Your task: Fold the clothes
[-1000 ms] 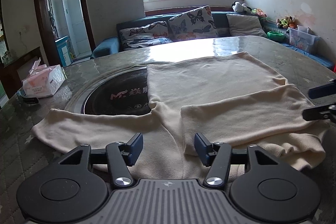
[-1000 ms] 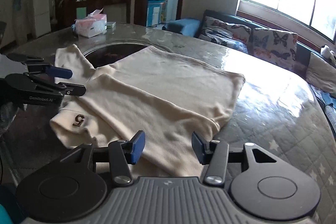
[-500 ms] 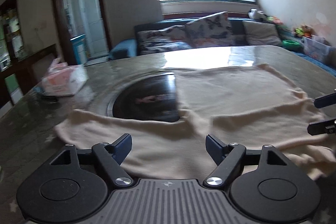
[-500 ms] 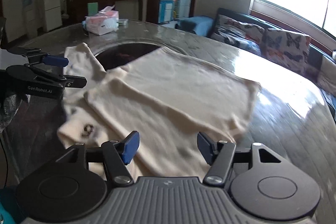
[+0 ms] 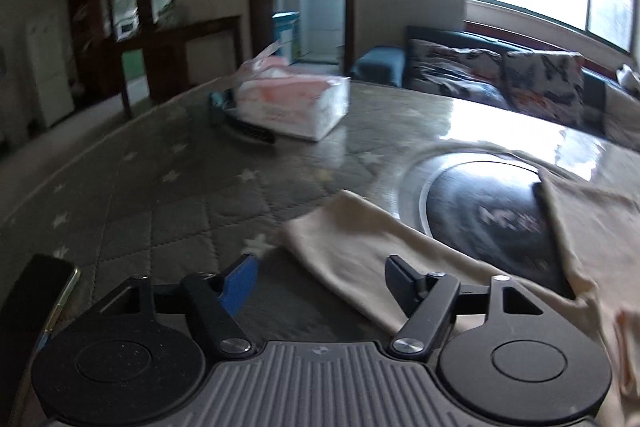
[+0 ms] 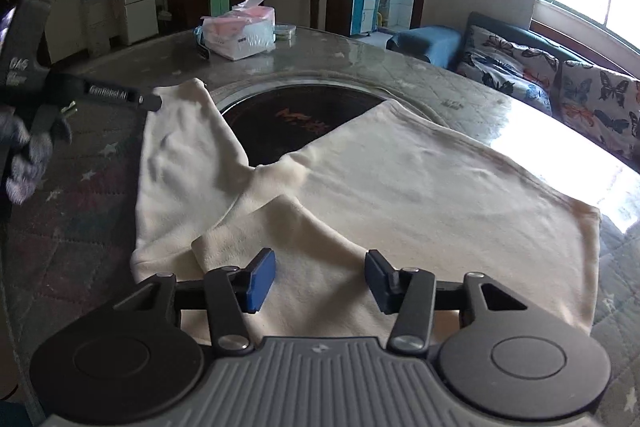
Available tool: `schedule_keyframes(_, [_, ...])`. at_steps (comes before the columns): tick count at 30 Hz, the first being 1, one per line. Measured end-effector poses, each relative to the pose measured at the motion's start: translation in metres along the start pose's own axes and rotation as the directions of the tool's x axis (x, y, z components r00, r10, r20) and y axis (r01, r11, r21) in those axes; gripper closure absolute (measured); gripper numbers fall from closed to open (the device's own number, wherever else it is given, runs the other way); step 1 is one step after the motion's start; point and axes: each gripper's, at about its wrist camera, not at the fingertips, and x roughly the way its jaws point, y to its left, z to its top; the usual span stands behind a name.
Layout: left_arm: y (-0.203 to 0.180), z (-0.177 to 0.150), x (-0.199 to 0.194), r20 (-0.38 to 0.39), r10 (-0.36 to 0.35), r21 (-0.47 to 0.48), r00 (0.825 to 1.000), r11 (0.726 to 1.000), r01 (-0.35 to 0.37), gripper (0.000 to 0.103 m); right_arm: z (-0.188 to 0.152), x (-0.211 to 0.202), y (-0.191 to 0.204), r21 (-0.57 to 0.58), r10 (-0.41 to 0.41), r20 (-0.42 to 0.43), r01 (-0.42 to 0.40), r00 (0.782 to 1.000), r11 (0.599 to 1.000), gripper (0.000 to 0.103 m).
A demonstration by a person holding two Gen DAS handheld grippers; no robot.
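Both grippers hover over a cream long-sleeved top (image 6: pixel 420 187) spread on a round table (image 6: pixel 80 219) covered with a grey star-quilted cloth. Jaws of the left gripper (image 5: pixel 318 277) are closing yet stand well apart, gripping nothing; between them lies the cuff end of one sleeve (image 5: pixel 340 227), which stretches towards the table's left edge. In the right wrist view this gripper (image 6: pixel 150 103) appears at the left, its tip just beside that same cuff. Jaws of the right gripper (image 6: pixel 320 281) are closing too, with a clear gap and nothing pinched; below them lies the other sleeve (image 6: pixel 288 227), folded across the body of the top near the table's near edge. The top's body runs towards the far right edge, its hem by a bright window reflection. Part of the garment covers a dark round hotplate (image 6: pixel 292 123) set in the table's centre. A pink and white tissue pack (image 6: pixel 240 33) sits by the far left edge. A dark phone (image 5: pixel 36 291) lies at the near left edge in the left wrist view
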Motion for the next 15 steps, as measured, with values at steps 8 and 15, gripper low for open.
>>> schedule_keyframes(8, [0.017, 0.008, 0.022, -0.034, -0.019, -0.114, 0.999, 0.993, 0.015, 0.049, 0.0, -0.016, 0.0, -0.008, -0.018, 0.025, 0.018, 1.0, 1.0, 0.053])
schedule_keyframes(15, [0.014, 0.011, 0.028, -0.019, -0.015, -0.099, 1.0, 0.995, 0.013, 0.087, -0.005, -0.03, -0.001, 0.001, -0.031, 0.049, 0.031, 0.998, 1.0, 0.053])
